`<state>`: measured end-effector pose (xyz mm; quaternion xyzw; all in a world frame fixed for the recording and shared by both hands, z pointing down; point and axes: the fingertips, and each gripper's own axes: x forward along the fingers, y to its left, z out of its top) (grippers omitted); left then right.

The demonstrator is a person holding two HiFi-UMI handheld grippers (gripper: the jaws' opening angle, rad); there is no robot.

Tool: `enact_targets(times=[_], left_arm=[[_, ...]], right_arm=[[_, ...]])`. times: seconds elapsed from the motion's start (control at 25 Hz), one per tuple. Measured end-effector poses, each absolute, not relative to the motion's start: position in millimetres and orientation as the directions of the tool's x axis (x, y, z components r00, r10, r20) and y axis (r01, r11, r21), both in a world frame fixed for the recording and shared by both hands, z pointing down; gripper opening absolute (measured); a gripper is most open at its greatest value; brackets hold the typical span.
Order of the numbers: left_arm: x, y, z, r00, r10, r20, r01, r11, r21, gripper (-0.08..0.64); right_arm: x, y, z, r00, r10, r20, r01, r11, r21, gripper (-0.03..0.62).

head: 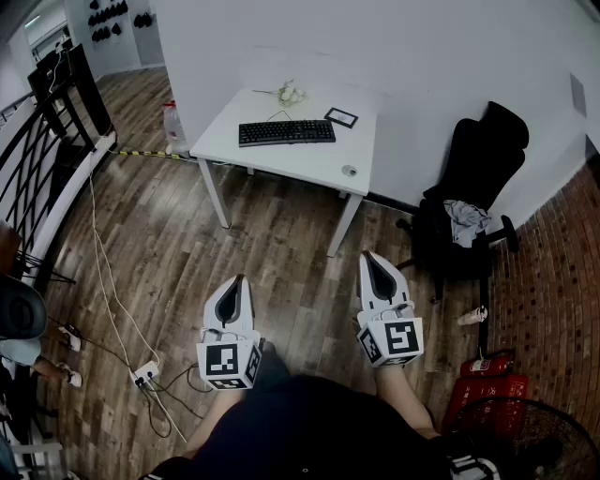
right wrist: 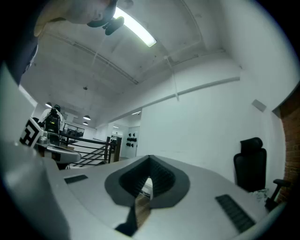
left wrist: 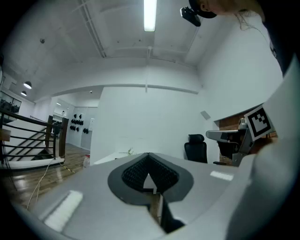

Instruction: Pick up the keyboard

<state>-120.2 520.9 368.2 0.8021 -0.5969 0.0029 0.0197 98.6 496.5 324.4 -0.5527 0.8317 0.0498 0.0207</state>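
Head view first: the keyboard (head: 286, 132) lies on the white counter (head: 314, 167), toward its back edge and well apart from both tools. The left tool (head: 240, 280) and right tool (head: 367, 254) sit side by side above the wood floor (head: 281, 244), tips aimed at the counter.

Only this view shows the keyboard. In the left gripper view the counter is just a pale sliver past the tips, and the keyboard can't be made out.

That view gives the left jaws pressed together with nothing between them. The right gripper view shows the same, jaws together and empty.

Both gripper views catch the ceiling light (left wrist: 150, 14) and the black chair (left wrist: 195, 148). From the head view, that chair stands right of the counter.
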Motion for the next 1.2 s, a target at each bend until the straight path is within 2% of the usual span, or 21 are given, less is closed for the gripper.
enact_targets(times=[0.2,0.4,0.72,0.76,0.84,1.2], left_arm=[[-73,545,358,0.31,-0.951,-0.018,-0.95,-0.311,0.032,0.011],[-57,554,340,0.304,-0.951,-0.056,-0.952,-0.305,0.005,0.011],[-52,566,355,0.273,-0.962,-0.009,-0.962,-0.273,0.013,0.011],[-56,562,357,0.266,-0.964,-0.005,-0.964,-0.266,0.012,0.011],[-61,550,359,0.258,-0.966,-0.001,-0.966,-0.258,0.01,0.011],[-74,445,361,0.266,-0.964,-0.007,-0.964,-0.266,0.006,0.011]], right_arm=[[160,535,311,-0.332,-0.937,-0.107,-0.942,0.322,0.096,0.012],[181,557,299,-0.313,-0.937,-0.153,-0.949,0.302,0.095,0.012],[171,545,330,-0.4,-0.915,-0.054,-0.916,0.399,0.035,0.014],[167,540,333,-0.409,-0.911,-0.049,-0.913,0.407,0.031,0.02],[163,527,338,-0.415,-0.909,-0.037,-0.91,0.415,0.021,0.111],[149,422,352,-0.413,-0.911,0.011,-0.911,0.413,0.021,0.117]])
